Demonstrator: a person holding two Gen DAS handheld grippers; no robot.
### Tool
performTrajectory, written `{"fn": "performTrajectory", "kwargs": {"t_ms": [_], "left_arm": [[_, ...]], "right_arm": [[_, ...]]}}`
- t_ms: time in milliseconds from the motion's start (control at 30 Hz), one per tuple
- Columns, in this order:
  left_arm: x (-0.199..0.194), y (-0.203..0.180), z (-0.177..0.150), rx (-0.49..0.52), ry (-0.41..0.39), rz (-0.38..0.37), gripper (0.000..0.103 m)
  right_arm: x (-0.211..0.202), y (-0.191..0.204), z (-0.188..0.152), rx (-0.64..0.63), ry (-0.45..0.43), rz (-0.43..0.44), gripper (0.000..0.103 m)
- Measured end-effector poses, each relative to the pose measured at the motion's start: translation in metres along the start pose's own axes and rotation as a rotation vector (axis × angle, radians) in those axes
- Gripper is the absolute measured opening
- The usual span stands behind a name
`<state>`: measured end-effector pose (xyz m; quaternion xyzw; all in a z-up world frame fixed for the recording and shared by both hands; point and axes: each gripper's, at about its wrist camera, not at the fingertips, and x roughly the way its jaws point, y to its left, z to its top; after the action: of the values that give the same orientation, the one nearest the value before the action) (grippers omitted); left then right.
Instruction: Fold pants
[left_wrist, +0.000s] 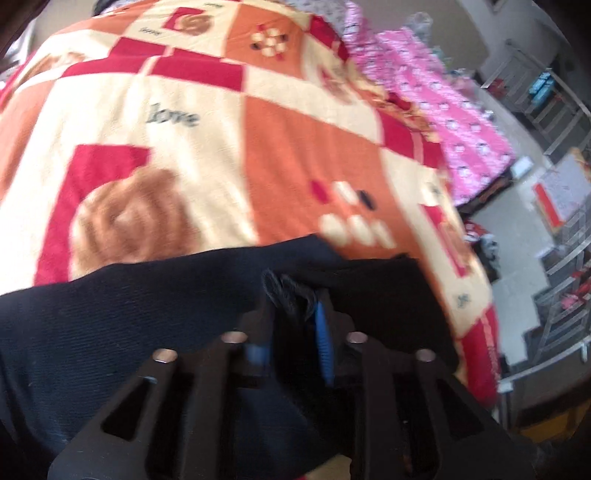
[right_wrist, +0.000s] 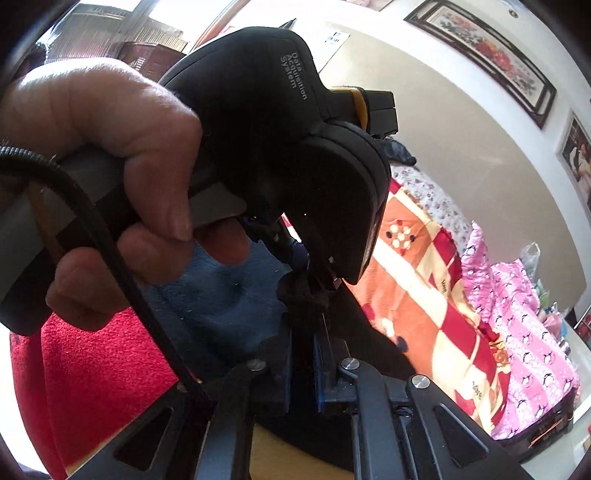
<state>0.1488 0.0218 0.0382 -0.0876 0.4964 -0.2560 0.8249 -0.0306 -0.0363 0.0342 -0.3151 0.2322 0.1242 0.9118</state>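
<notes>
Above the orange, red and cream patchwork fleece blanket (left_wrist: 229, 155) that covered the bed, both grippers held the dark navy ribbed-knit pants (left_wrist: 129, 314) by one edge. The left gripper (left_wrist: 295, 306) had its blue-padded fingers drawn narrow on a bunched fold of that cloth, with the rest of the garment spreading away to its left and draping low over the near edge of the blanket. In the right wrist view the right gripper (right_wrist: 314, 317) was likewise pinched on dark fabric, directly beneath the left device's black housing (right_wrist: 280, 147) and the person's left hand (right_wrist: 103, 177), so the two grips sat almost touching. The pants' long axis seemed to run leftward from the pinched point, across the blanket's near side. Judging by this, the next move depended on carrying the joined edge toward the blanket's middle, neither hand being clearly nearer.
</notes>
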Motion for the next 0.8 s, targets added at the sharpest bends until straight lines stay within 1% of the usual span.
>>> {"fn": "performTrajectory", "kwargs": {"t_ms": [33,67,133,167,200,267,300,333,367,400,433,467,500,567,600,633,667,700,733,767,800], "left_arm": [[-0.001,0.003,-0.001,-0.007,-0.004,0.000,0.029],[-0.005,0.005,-0.001,-0.016,-0.016,-0.007,0.029],[-0.014,0.006,-0.002,-0.025,-0.055,0.025,0.029],[-0.022,0.004,-0.002,-0.026,-0.082,0.045,0.029],[-0.031,0.002,-0.003,-0.025,-0.108,0.057,0.029],[-0.048,-0.007,-0.008,-0.021,-0.160,0.056,0.029],[-0.052,-0.012,-0.011,-0.010,-0.175,0.047,0.029],[-0.057,-0.018,-0.015,0.004,-0.189,0.032,0.029],[-0.061,-0.029,-0.023,0.022,-0.205,0.012,0.029],[-0.063,-0.037,-0.029,0.039,-0.217,-0.012,0.029],[-0.062,-0.046,-0.034,0.056,-0.221,-0.038,0.031],[-0.060,-0.056,-0.041,0.074,-0.218,-0.060,0.033],[-0.056,-0.065,-0.048,0.092,-0.214,-0.079,0.033],[-0.042,-0.079,-0.061,0.128,-0.185,-0.114,0.033],[-0.035,-0.084,-0.064,0.139,-0.176,-0.095,0.033],[-0.024,-0.082,-0.070,0.141,-0.158,-0.038,0.033],[-0.015,-0.076,-0.075,0.121,-0.137,0.013,0.033],[-0.006,-0.063,-0.081,0.073,-0.118,0.038,0.032],[-0.010,-0.055,-0.087,0.049,-0.165,-0.008,0.031],[-0.013,-0.048,-0.092,0.026,-0.186,-0.038,0.030],[-0.015,-0.044,-0.095,0.010,-0.195,-0.045,0.030]], "right_arm": [[0.001,0.001,0.000,0.005,0.006,0.008,0.011],[-0.004,0.001,-0.003,0.015,-0.010,0.013,0.012],[-0.019,-0.002,-0.007,0.040,-0.070,0.026,0.018],[-0.034,-0.005,-0.011,0.059,-0.125,0.045,0.023],[-0.040,-0.008,-0.013,0.067,-0.149,0.054,0.030],[-0.063,-0.021,-0.025,0.116,-0.204,0.100,0.038],[-0.069,-0.035,-0.032,0.147,-0.219,0.133,0.039],[-0.070,-0.045,-0.036,0.165,-0.223,0.155,0.039],[-0.074,-0.066,-0.046,0.201,-0.214,0.174,0.039],[-0.074,-0.077,-0.050,0.221,-0.203,0.169,0.040],[-0.073,-0.097,-0.058,0.253,-0.181,0.160,0.043],[-0.068,-0.122,-0.067,0.291,-0.151,0.167,0.053],[-0.063,-0.141,-0.075,0.322,-0.126,0.194,0.060],[-0.049,-0.183,-0.092,0.357,-0.103,0.265,0.060],[-0.044,-0.197,-0.098,0.358,-0.108,0.289,0.060],[-0.037,-0.212,-0.102,0.354,-0.110,0.322,0.060],[-0.030,-0.223,-0.104,0.340,-0.117,0.358,0.060],[-0.022,-0.231,-0.104,0.325,-0.123,0.410,0.060],[-0.015,-0.239,-0.105,0.302,-0.127,0.453,0.060],[-0.007,-0.238,-0.102,0.265,-0.132,0.519,0.060],[0.002,-0.234,-0.097,0.223,-0.126,0.595,0.060]]}}
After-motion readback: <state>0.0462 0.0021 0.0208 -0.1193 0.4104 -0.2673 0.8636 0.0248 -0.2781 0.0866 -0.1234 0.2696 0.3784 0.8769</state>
